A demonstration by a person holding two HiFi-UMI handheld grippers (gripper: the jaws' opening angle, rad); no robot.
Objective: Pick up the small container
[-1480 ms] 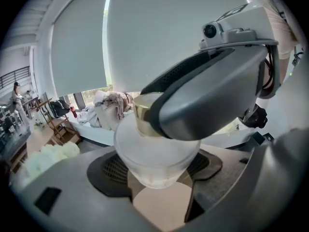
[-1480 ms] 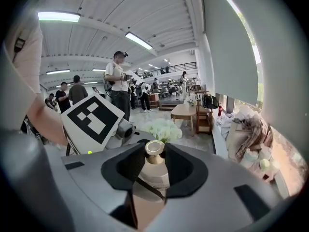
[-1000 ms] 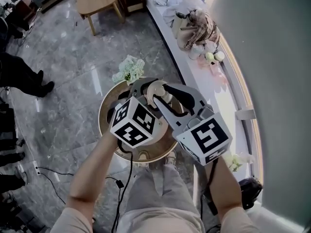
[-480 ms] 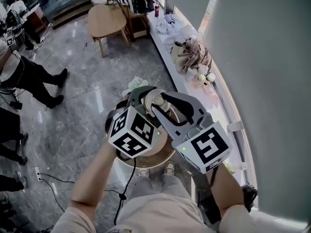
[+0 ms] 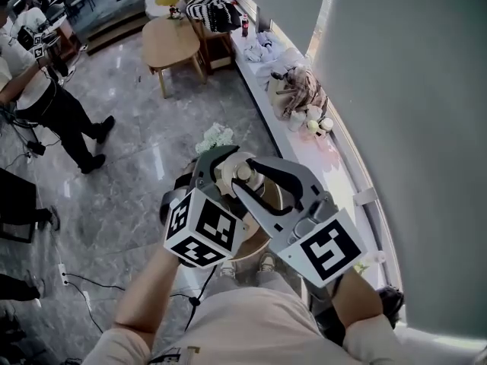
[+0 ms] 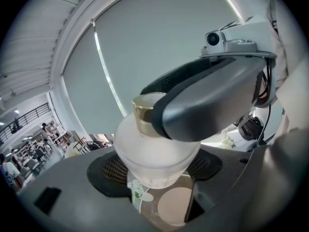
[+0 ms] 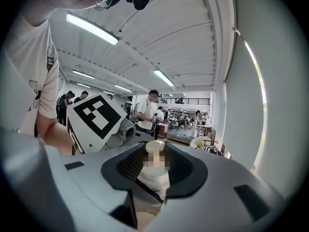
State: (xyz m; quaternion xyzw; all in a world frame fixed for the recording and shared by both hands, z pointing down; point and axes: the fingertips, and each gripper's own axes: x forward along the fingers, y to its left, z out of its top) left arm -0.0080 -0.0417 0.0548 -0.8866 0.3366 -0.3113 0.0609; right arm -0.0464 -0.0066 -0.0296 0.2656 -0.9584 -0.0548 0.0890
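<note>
The small container (image 5: 244,172) is a frosted white jar (image 6: 152,151) with a gold lid (image 6: 144,111). It hangs in the air above a round wooden table (image 5: 254,243). My left gripper (image 5: 221,175) is shut on the jar's body, its pads (image 6: 112,170) pressing both sides. My right gripper (image 5: 257,179) comes in from the right and is shut on the gold lid (image 7: 154,147), one grey jaw wrapping it in the left gripper view. A blurred patch hides the jar's body in the right gripper view. Both marker cubes face the head camera.
White flowers (image 5: 216,137) lie on the floor beyond the round table. A long ledge (image 5: 335,150) with plush toys (image 5: 299,90) runs along the curved wall at right. A wooden table (image 5: 172,41) and standing people (image 5: 47,101) are far left. Cables (image 5: 80,281) cross the floor.
Both grippers, still shut on the container, have risen away from the round table, which now shows smaller and mostly hidden beneath them. The head view has tilted up towards the room.
</note>
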